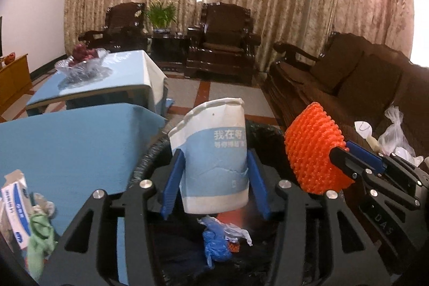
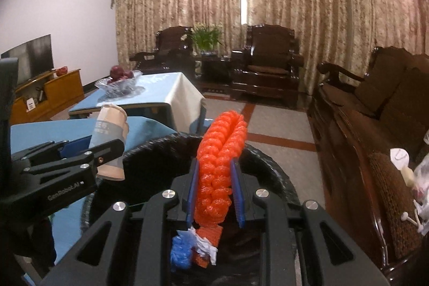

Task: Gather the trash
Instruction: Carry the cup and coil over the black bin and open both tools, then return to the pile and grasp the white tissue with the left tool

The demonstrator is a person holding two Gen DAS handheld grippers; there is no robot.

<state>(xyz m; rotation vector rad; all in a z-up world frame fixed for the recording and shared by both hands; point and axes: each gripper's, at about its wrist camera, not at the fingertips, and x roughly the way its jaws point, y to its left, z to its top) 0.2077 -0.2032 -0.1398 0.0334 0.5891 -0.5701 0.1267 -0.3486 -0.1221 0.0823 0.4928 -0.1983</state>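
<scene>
From the left wrist camera, the left gripper [image 1: 214, 168] stood over the black-lined round trash bin [image 1: 150, 154], its blue jaws flanking a crumpled white-and-blue paper cup [image 1: 214, 157] printed with white characters; whether the pads pressed on the cup or stood just clear of it could not be told. To its right the right gripper [image 1: 340, 154] was clamped on an orange foam mesh sleeve [image 1: 311, 146]. Only this view showed the blue-and-white carton and green scrap [image 1: 18, 208] at the near edge of the blue-covered table [image 1: 72, 149]. From the right wrist camera, the right gripper [image 2: 215, 178] squeezed the orange sleeve [image 2: 219, 157] between both blue fingers above the bin [image 2: 150, 152], where crumpled blue and white plastic scraps [image 2: 187, 248] lay inside. The left gripper [image 2: 88, 149] appeared at left with the cup [image 2: 110, 138] seen side-on. This view alone showed the dark flat television [image 2: 29, 60] on its wooden cabinet.
</scene>
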